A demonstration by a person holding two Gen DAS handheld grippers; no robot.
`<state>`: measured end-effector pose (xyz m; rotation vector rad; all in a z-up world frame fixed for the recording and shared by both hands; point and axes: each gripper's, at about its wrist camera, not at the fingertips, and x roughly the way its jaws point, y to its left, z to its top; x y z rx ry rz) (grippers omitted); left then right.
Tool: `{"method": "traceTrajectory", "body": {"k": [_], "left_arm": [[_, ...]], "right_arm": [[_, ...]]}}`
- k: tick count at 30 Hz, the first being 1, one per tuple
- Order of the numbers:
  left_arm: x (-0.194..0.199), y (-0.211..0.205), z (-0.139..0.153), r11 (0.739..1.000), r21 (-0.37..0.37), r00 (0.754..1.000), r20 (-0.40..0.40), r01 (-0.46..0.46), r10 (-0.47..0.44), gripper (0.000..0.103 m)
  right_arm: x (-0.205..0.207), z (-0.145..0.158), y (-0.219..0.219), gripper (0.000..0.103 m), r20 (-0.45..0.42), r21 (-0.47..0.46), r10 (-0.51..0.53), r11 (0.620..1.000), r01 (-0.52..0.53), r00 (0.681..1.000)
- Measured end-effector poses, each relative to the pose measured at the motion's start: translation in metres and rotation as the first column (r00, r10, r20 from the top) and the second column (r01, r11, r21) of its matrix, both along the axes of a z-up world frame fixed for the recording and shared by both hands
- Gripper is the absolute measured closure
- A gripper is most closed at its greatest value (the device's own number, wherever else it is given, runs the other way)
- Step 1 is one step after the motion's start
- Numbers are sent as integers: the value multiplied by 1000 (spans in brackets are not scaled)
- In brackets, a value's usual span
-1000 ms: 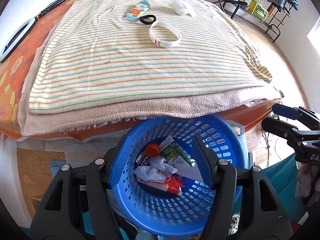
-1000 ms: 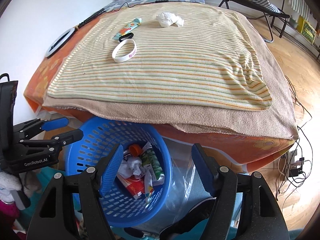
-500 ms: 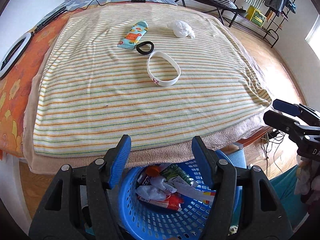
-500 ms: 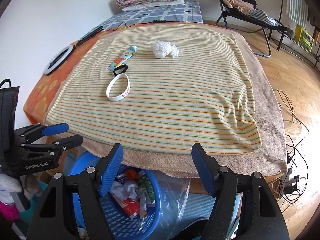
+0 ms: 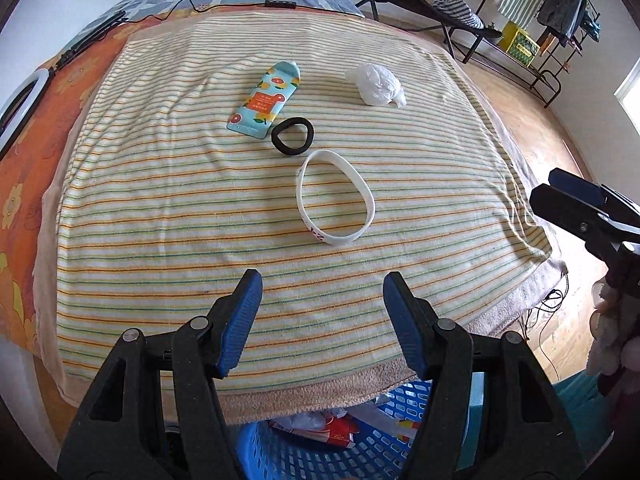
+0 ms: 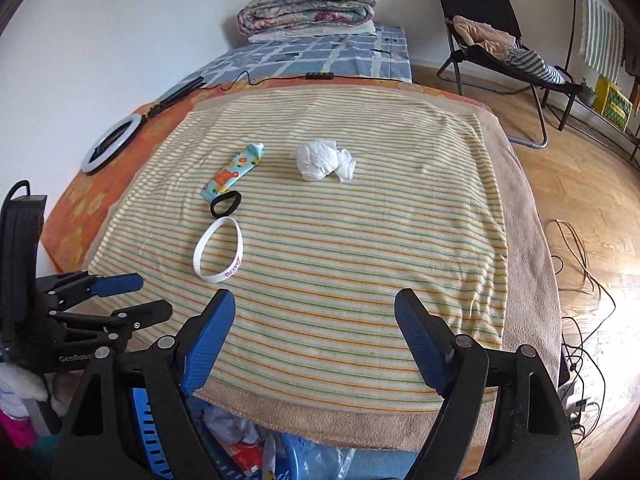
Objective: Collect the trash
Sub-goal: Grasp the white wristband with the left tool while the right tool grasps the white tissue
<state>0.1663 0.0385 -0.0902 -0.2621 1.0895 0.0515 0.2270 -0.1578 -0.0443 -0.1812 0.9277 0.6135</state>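
Observation:
On the striped towel (image 5: 160, 208) (image 6: 380, 248) lie a crumpled white plastic wad (image 5: 376, 84) (image 6: 322, 159), a flat teal and orange wrapper (image 5: 266, 100) (image 6: 234, 172), a black hair tie (image 5: 292, 136) (image 6: 226, 204) and a white wristband (image 5: 336, 198) (image 6: 218, 250). My left gripper (image 5: 322, 286) (image 6: 132, 296) hovers open over the towel's near edge, nothing between its fingers. My right gripper (image 6: 316, 306) (image 5: 560, 188) is also over the near edge, its jaws opening with nothing between them. The blue basket (image 5: 412, 396) (image 6: 144, 424) with trash sits below the bed edge.
A white ring light (image 6: 110, 142) and a black cable lie on the orange cover at the left. Folded quilts (image 6: 308, 4) are stacked at the far end. A folding chair (image 6: 492, 52) and a rack (image 5: 532, 36) stand on the wood floor to the right.
Both grippers rose from above the basket and moved forward over the bed edge. The basket slid to the bottom of both views. The right gripper's jaws spread wider.

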Motion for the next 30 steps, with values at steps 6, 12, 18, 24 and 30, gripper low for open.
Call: {"method": "traceTrajectory", "body": {"k": [6, 12, 18, 24, 30], "left_arm": [[28, 6, -3, 1000, -19, 1000, -4, 7, -7, 47], [53, 13, -15, 1000, -19, 999, -34, 5, -6, 58], [67, 15, -27, 1000, -28, 998, -59, 3, -5, 65], [76, 13, -32, 1000, -16, 998, -63, 17, -18, 66], [85, 13, -34, 1000, 7, 998, -54, 16, -16, 79]], "right_arm": [[41, 8, 21, 21, 9, 11, 5, 1000, -5, 1000], [75, 9, 46, 21, 21, 16, 24, 1000, -24, 999], [103, -6, 69, 21, 16, -15, 43, 999, -42, 999], [129, -30, 86, 21, -21, -44, 30, 999, -31, 999], [144, -51, 99, 21, -37, -80, 25, 996, -28, 999]]}}
